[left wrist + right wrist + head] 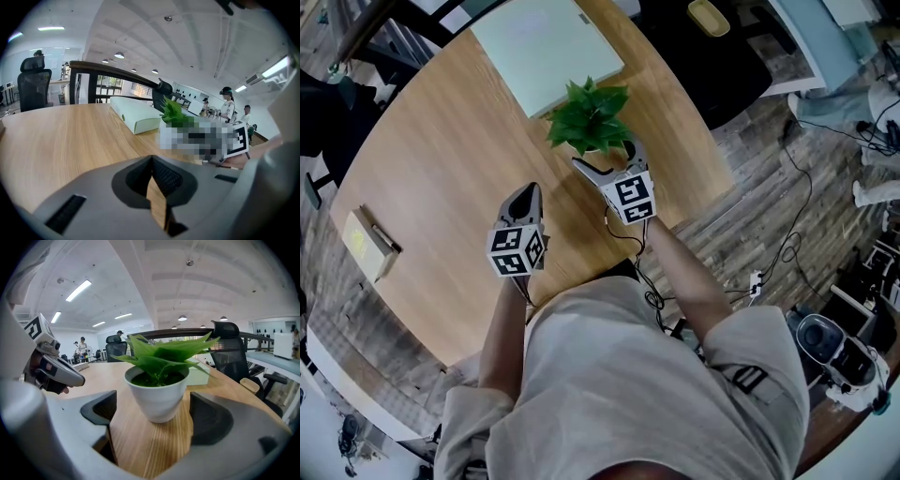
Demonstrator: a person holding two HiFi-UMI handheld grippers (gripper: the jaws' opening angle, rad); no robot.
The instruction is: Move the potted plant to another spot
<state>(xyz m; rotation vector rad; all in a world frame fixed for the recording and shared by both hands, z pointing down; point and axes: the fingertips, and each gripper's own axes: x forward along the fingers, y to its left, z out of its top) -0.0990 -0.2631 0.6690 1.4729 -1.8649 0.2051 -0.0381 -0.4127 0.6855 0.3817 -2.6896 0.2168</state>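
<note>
While we've got the right gripper up around the potted plant, its jaws are spread wide, one on each side of the white pot. In the right gripper view there's a visible gap of wood between each pad and the pot, so it's bracketing the pot, not squeezing it. The pot stands upright on the round wooden table, over toward the table's right edge and on the far side from us. It sits just beside the near corner of a flat pale green box, and the leaves overlap that corner in the head view.

Our left gripper hangs over the middle of the table, nearer to us than the plant and off to its left, well clear of it. Looking along its jaws, they're pinched together with nothing between them, only a thin sliver of tabletop showing through.

Over by the table's left edge there's a small yellowish block lying by itself. Black office chairs stand beyond the table in the right gripper view.
</note>
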